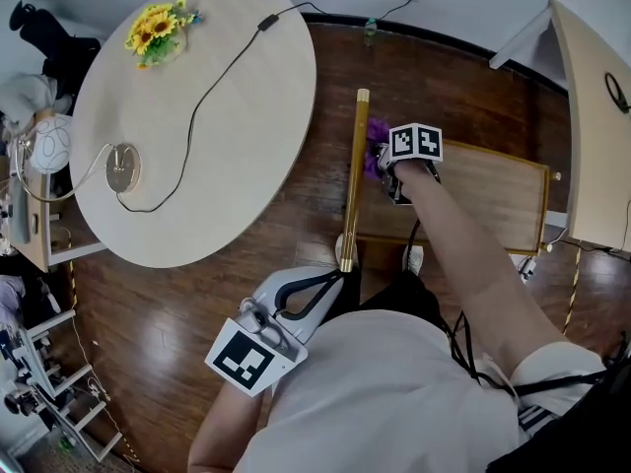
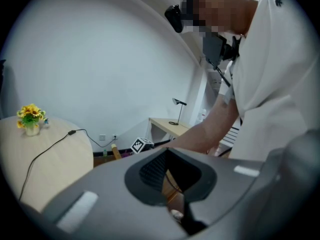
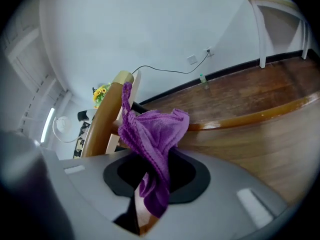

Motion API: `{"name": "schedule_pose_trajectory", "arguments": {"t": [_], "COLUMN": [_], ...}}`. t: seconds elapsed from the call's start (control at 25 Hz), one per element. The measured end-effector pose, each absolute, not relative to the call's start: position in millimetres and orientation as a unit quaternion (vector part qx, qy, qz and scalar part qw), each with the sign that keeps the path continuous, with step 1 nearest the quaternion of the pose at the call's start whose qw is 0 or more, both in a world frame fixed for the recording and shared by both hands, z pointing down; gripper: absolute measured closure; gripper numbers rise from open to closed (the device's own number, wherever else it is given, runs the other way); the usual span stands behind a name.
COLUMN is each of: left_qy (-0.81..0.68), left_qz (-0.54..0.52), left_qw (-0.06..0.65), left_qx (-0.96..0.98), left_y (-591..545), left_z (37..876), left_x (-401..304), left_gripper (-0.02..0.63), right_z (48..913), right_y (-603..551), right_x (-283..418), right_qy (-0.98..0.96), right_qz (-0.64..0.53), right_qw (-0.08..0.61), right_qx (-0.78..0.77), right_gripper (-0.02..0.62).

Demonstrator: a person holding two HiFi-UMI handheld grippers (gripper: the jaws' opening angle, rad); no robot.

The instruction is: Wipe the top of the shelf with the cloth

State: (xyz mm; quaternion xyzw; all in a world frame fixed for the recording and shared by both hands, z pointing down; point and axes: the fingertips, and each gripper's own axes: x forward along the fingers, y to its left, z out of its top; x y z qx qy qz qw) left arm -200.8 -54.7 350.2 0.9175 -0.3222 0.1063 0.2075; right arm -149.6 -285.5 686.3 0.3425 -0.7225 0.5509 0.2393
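A purple cloth (image 3: 155, 134) hangs bunched from my right gripper (image 3: 150, 179), which is shut on it. In the head view that gripper (image 1: 385, 161) holds the cloth (image 1: 375, 136) at the left end of the wooden shelf top (image 1: 483, 195), beside a tall golden-brown post (image 1: 352, 180). The right gripper view shows the shelf top (image 3: 260, 139) stretching to the right, with a raised rim along its far edge. My left gripper (image 1: 335, 276) is held low near the person's body, away from the shelf. Its jaws are shut with nothing in them (image 2: 167, 184).
A round pale table (image 1: 217, 116) stands to the left with a vase of sunflowers (image 1: 158, 30), a round lamp base (image 1: 122, 166) and a black cable. A light wooden desk (image 1: 596, 136) is at the right edge. Dark wood floor lies between them.
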Motion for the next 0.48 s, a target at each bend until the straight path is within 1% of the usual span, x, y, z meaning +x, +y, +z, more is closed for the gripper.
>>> {"name": "schedule_pose_trajectory", "arguments": {"t": [0.12,0.24,0.36,0.48], "left_qy": [-0.307,-0.281,-0.256,-0.235], "left_qz": [0.1,0.093,0.088,0.084], "left_qw": [0.204,0.198,0.193,0.19], "left_qx": [0.924,0.934,0.943,0.949], "left_y": [-57.5,-63.6,-71.6,-77.3], "left_z": [351.8,350.2,349.9,349.6], "left_x": [-191.1,-170.7,-143.2,-106.8], "left_gripper": [0.586,0.586,0.586,0.586], "right_z": [678.5,663.2,646.0,636.5], "right_y": [-277.3,-262.0,-243.6,-220.8], "right_x": [-124.7,-80.3,-17.2,70.0], "right_qy": [-0.736,-0.742,-0.739,-0.721], "right_qz": [0.527,0.511,0.501,0.493], "right_qw": [0.251,0.249,0.244,0.248], "right_qx": [0.344,0.355,0.379,0.42], "right_gripper": [0.491,0.491,0.491,0.491]}}
